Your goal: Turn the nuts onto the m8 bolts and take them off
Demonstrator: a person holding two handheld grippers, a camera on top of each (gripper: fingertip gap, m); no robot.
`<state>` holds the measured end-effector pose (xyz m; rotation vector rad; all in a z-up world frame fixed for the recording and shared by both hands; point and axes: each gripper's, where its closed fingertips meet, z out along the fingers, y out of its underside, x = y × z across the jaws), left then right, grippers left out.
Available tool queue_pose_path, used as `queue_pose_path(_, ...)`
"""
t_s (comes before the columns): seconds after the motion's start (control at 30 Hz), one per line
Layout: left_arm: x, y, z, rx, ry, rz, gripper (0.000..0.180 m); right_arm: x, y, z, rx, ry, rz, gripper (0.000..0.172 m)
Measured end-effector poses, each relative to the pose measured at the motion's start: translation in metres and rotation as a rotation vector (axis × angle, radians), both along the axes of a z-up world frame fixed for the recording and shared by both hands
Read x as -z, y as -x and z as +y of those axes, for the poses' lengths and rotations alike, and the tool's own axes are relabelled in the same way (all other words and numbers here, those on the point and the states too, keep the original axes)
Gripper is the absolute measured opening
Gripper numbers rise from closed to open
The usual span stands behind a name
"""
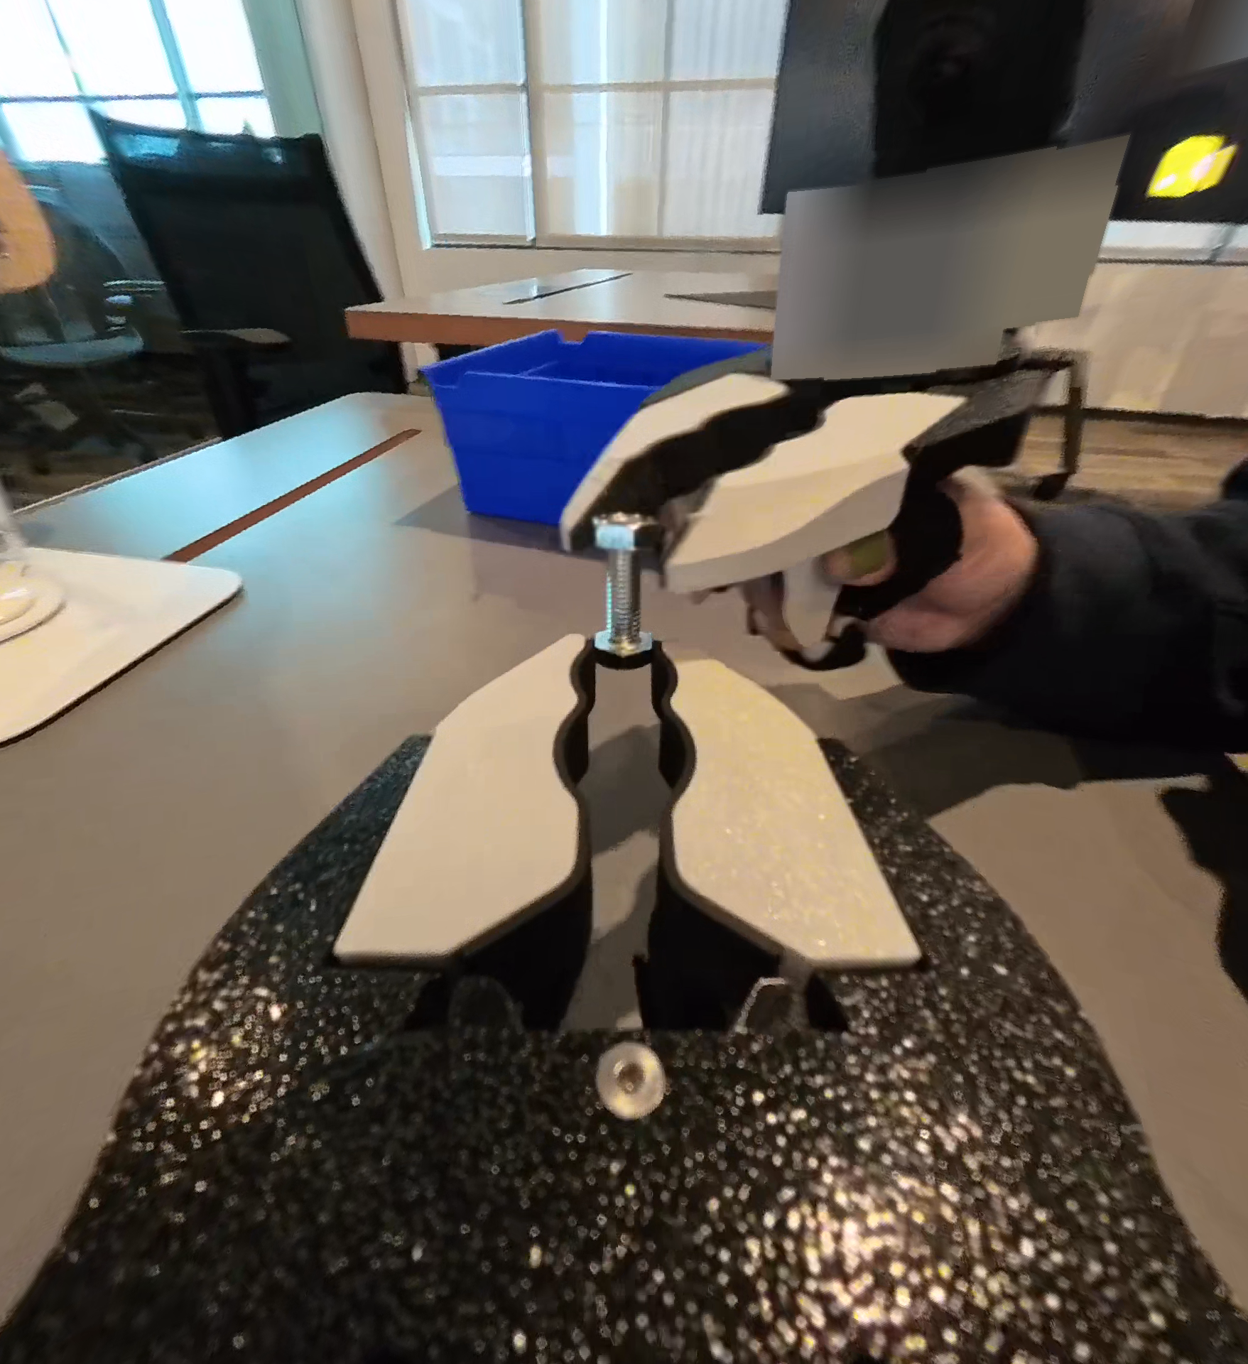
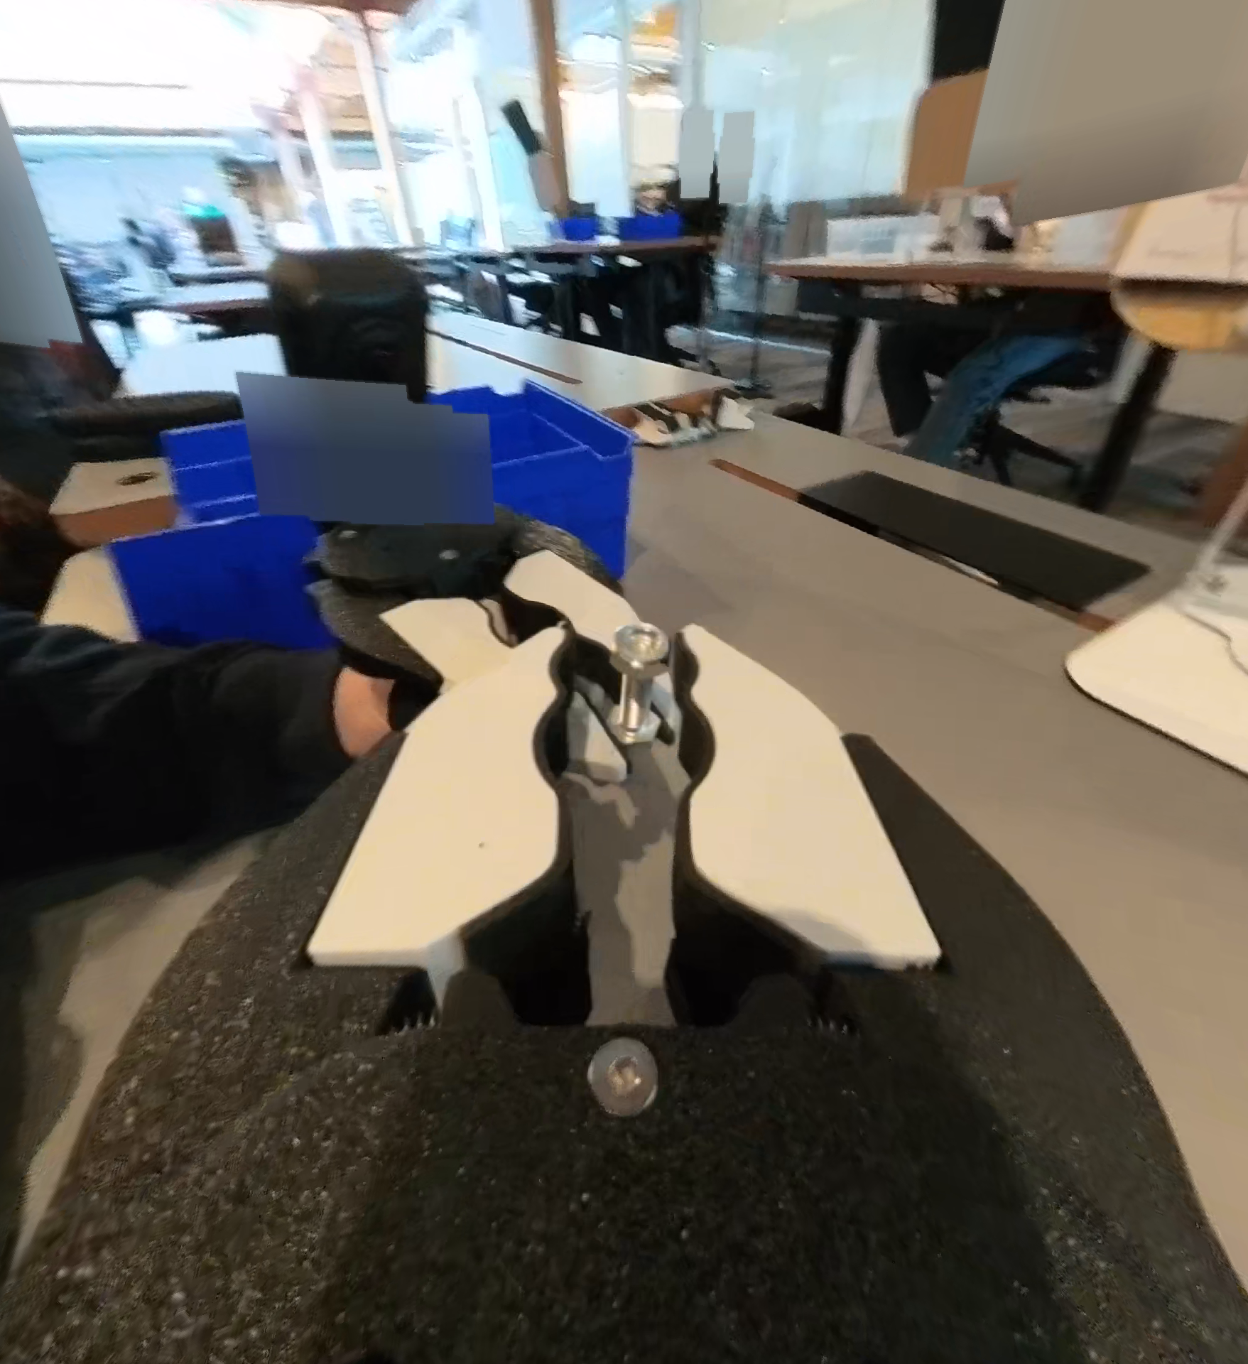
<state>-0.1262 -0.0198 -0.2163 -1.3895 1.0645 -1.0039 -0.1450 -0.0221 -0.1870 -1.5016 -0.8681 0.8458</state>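
Left tool [image 1: 624, 653] clenched on nut [image 1: 624, 643], right tool [image 2: 617, 649] released — loosely around bolt [image 1: 622, 583] head.

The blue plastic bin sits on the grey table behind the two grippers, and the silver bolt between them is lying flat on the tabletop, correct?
Not quite. The silver bolt stands upright in the air, above the grey table, not flat on it, as the left wrist view shows. The blue plastic bin does sit behind the two grippers.

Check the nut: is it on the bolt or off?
On. The nut sits threaded at the lower end of the upright bolt, pinched at the left gripper's tips; bare thread shows above it.
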Motion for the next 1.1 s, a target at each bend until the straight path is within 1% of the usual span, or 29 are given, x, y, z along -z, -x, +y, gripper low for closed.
queue_pose_path(0.07, -0.005, -0.002, -0.013, 0.114, -0.003, -0.033, 0.014, -0.004, 0.003, -0.01, -0.127, 0.001, 0.026, 0.044)
queue_pose_path(0.1, -0.007, -0.003, -0.021, 0.178, 0.003, -0.048, 0.013, -0.008, 0.003, -0.019, -0.213, 0.006, 0.055, 0.047)
queue_pose_path(0.17, -0.011, -0.005, -0.037, 0.319, 0.044, -0.082, 0.013, -0.02, 0.0, -0.039, -0.396, 0.004, 0.151, 0.042)
queue_pose_path(0.2, -0.013, -0.005, -0.044, 0.375, 0.068, -0.098, 0.013, -0.025, -0.004, -0.045, -0.45, -0.001, 0.187, 0.038)
queue_pose_path(0.23, -0.014, -0.004, -0.049, 0.423, 0.086, -0.11, 0.013, -0.026, -0.007, -0.05, -0.497, -0.009, 0.191, 0.031)
queue_pose_path(0.33, -0.015, -0.005, -0.065, 0.545, 0.123, -0.114, 0.013, -0.015, -0.007, -0.058, -0.541, -0.042, 0.1, 0.028)
queue_pose_path(0.4, -0.012, -0.006, -0.073, 0.598, 0.134, -0.094, 0.013, -0.015, -0.003, -0.065, -0.58, -0.062, 0.099, 0.027)
queue_pose_path(0.5, -0.009, -0.008, -0.082, 0.651, 0.148, -0.078, 0.013, -0.012, 0.0, -0.074, -0.65, -0.034, 0.098, 0.016)
queue_pose_path(0.53, -0.009, -0.008, -0.083, 0.659, 0.151, -0.077, 0.013, -0.012, 0.0, -0.075, -0.661, -0.024, 0.1, 0.016)
queue_pose_path(0.63, -0.011, -0.008, -0.078, 0.62, 0.14, -0.097, 0.013, -0.015, 0.0, -0.069, -0.62, -0.032, 0.109, 0.015)
queue_pose_path(0.7, -0.012, -0.01, -0.067, 0.534, 0.116, -0.112, 0.014, -0.016, 0.0, -0.057, -0.53, -0.042, 0.111, 0.015)
queue_pose_path(0.83, -0.013, -0.013, -0.04, 0.291, 0.077, -0.116, 0.013, -0.018, 0.005, -0.026, -0.284, -0.029, 0.136, 0.015)
queue_pose_path(0.9, -0.008, -0.013, -0.024, 0.133, 0.043, -0.073, 0.014, -0.014, 0.005, -0.012, -0.138, -0.016, 0.131, 0.015)
queue_pose_path(0.97, -0.004, -0.013, -0.015, 0.036, 0.008, -0.021, 0.014, -0.009, 0.006, -0.004, -0.038, 0.005, 0.126, 0.015)
queue_pose_path(1.1, 0.001, -0.012, -0.01, -0.013, 0.013, 0.007, 0.014, -0.004, 0.003, 0.002, 0.081, -0.016, 0.09, 0.015)
